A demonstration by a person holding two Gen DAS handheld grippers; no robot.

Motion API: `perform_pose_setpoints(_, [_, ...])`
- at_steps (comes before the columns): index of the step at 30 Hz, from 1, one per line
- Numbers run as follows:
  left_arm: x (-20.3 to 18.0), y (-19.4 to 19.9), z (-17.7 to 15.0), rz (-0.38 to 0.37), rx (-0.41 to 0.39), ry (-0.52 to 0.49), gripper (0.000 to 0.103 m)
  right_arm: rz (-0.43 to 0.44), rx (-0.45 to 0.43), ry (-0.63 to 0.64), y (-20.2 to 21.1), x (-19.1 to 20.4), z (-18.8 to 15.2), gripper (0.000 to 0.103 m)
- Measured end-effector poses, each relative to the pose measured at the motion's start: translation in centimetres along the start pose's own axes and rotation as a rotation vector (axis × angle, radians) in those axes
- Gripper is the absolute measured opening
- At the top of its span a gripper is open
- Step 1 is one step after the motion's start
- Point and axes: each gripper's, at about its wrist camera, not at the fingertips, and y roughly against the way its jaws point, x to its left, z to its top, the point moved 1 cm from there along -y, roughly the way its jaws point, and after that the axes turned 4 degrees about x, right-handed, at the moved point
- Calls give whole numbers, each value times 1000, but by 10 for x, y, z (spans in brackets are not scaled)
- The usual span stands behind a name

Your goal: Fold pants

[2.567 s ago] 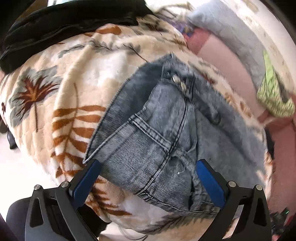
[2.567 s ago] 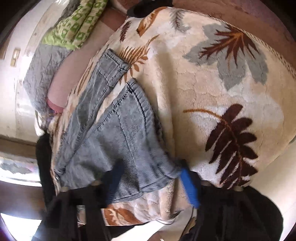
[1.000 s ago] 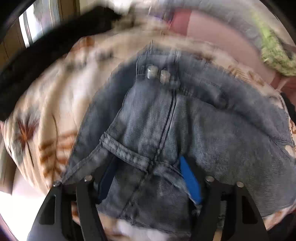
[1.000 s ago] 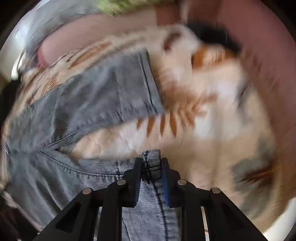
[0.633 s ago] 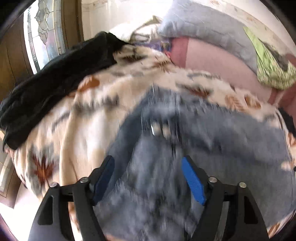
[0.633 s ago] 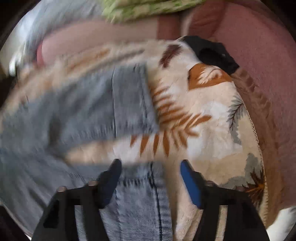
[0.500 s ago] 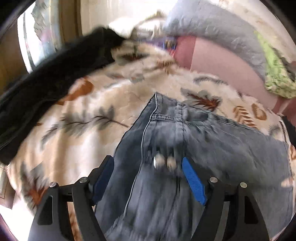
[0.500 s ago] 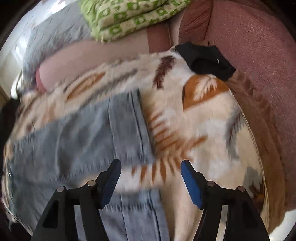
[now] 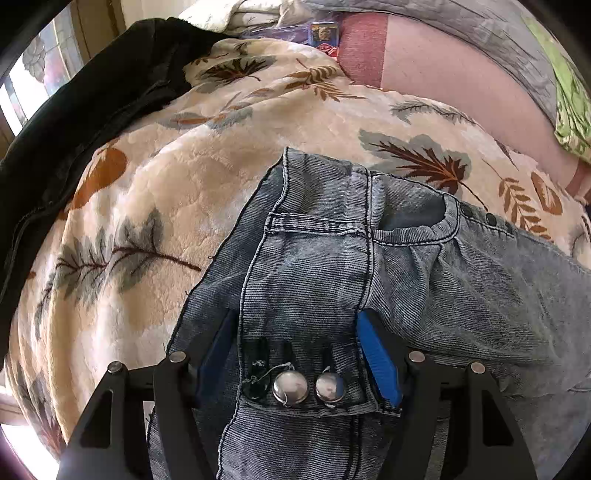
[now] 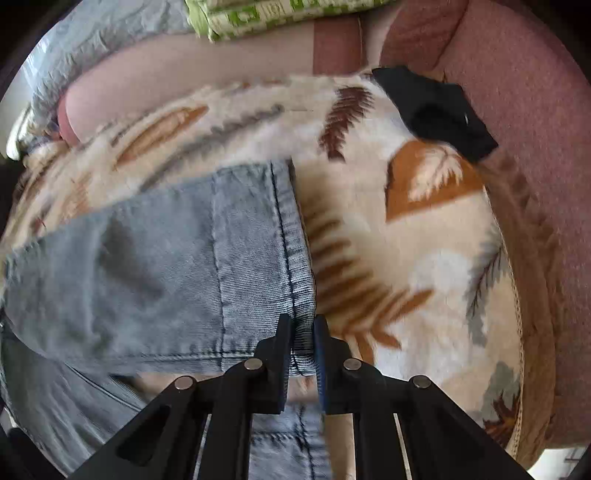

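Grey-blue jeans point(image 9: 369, 266) lie on a leaf-patterned blanket point(image 9: 155, 206). In the left wrist view the waistband with two metal buttons point(image 9: 306, 386) sits between the blue pads of my left gripper point(image 9: 297, 354); the jaws stand partly apart around the bunched denim, and I cannot tell if they grip it. In the right wrist view a leg hem point(image 10: 291, 236) of the jeans runs down into my right gripper point(image 10: 301, 339), which is shut on the hem's lower end.
A black garment point(image 9: 92, 92) lies along the blanket's left side. A pink sofa back point(image 9: 443, 62), a grey cushion and green patterned cloth point(image 10: 273, 14) are behind. A black item point(image 10: 436, 110) sits at the blanket's far right, by the red sofa arm point(image 10: 524, 110).
Both grippers moved forward over the jeans. The right gripper went from open to shut on the leg hem. The left jaws now straddle the buttoned waistband.
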Motion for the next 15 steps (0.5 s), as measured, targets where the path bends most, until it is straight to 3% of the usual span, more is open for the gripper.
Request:
perform_pose_setpoints(1, [0,0,-1,4,0,-1,71,12,63,16,-17,0,-1,18])
perform_pose_setpoints(3, [4,3,3,-16,4,9,71,5,62,20,-21,0,0,24])
perform_pose_setpoints(5, [11,15,8,-42,-23,24,71,70,36,-28,-5,-6,10,44])
perform_pose_setpoints(6, [15,25,12,-52,-60,34,71,89,-10,-51,5,-9,18,63])
perform_pose_setpoints(7, [18,33,17,-54,-95,42,71,77,-44,-61,10,-11,27,75])
perform_pose_setpoints(10, [26,41,44,-79,-135,67,71,105,-111,-74,11,-11,64,77])
perform_pose_setpoints(13, [34,17,73,-136,-82,135,71,178,-85,-137,-12,-9,93,77])
perform_pose_setpoints(15, [31,-4,88,-126,-53,150,71,188,-64,-169,-26,-7,108,77])
